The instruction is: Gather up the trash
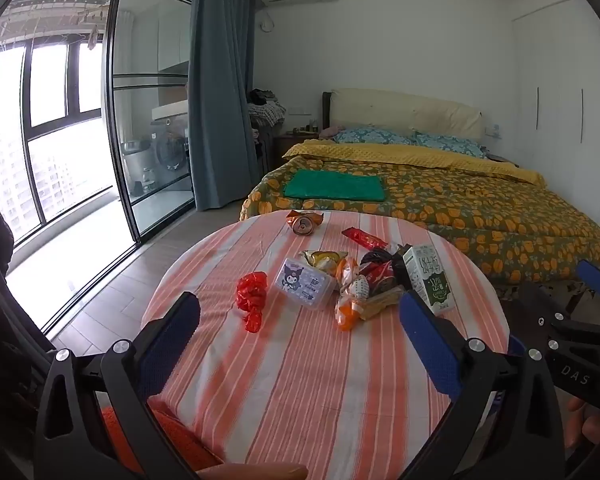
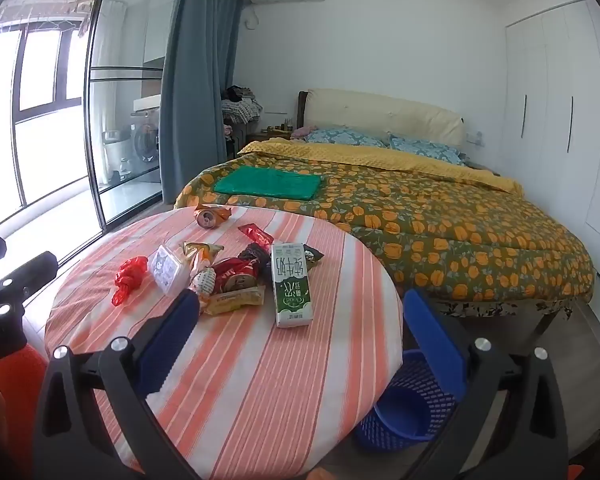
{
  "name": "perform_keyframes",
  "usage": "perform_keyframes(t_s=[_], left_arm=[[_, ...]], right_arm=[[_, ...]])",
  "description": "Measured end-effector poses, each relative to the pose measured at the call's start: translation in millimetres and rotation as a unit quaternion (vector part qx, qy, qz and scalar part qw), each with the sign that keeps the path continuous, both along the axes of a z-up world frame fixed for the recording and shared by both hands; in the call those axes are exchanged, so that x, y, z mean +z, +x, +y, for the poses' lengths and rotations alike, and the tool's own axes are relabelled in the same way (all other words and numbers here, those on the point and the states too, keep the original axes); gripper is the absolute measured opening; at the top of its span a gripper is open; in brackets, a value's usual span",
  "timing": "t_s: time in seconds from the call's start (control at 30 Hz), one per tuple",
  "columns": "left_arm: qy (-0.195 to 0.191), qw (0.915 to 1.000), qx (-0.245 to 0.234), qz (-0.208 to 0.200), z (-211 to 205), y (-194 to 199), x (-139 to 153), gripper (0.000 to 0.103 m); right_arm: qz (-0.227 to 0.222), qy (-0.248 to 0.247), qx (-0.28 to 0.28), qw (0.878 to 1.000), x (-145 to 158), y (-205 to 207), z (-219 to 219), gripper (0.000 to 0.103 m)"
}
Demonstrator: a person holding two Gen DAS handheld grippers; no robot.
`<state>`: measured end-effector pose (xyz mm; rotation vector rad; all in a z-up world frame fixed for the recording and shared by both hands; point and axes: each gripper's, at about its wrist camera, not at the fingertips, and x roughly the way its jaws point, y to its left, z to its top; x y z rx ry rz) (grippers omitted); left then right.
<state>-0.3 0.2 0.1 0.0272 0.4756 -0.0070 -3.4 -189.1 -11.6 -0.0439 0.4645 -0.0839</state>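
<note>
Trash lies on a round table with an orange-striped cloth point(image 1: 284, 360) point(image 2: 228, 360): a crumpled red wrapper point(image 1: 252, 300) point(image 2: 129, 278), a clear plastic box with a cartoon label point(image 1: 306, 282) point(image 2: 168, 269), a heap of snack wrappers point(image 1: 364, 280) point(image 2: 228, 276), a green-and-white milk carton point(image 1: 430, 278) point(image 2: 292, 284), a crushed can point(image 1: 303, 224) point(image 2: 210, 216) and a red sachet point(image 1: 364, 238) point(image 2: 256, 235). My left gripper point(image 1: 300, 308) is open, above the near table, short of the trash. My right gripper point(image 2: 300, 308) is open near the carton, empty.
A blue mesh wastebasket point(image 2: 404, 408) stands on the floor at the table's right side. A bed point(image 1: 420, 192) with a floral cover and a folded green cloth point(image 2: 268, 186) lies behind the table. Glass doors are at the left. The right gripper shows at the left view's right edge point(image 1: 576, 320).
</note>
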Motion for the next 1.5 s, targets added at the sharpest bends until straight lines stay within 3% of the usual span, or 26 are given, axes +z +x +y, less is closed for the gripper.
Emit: perform_keyframes(t_s=[1.5], left_arm=[[0.012,0.9999,0.002,0.001,-2.3,1.1,-4.9,0.099]], right_arm=[[-0.006,-0.001,-0.004,1.0,0.3,-5.2,-1.6,0.099]])
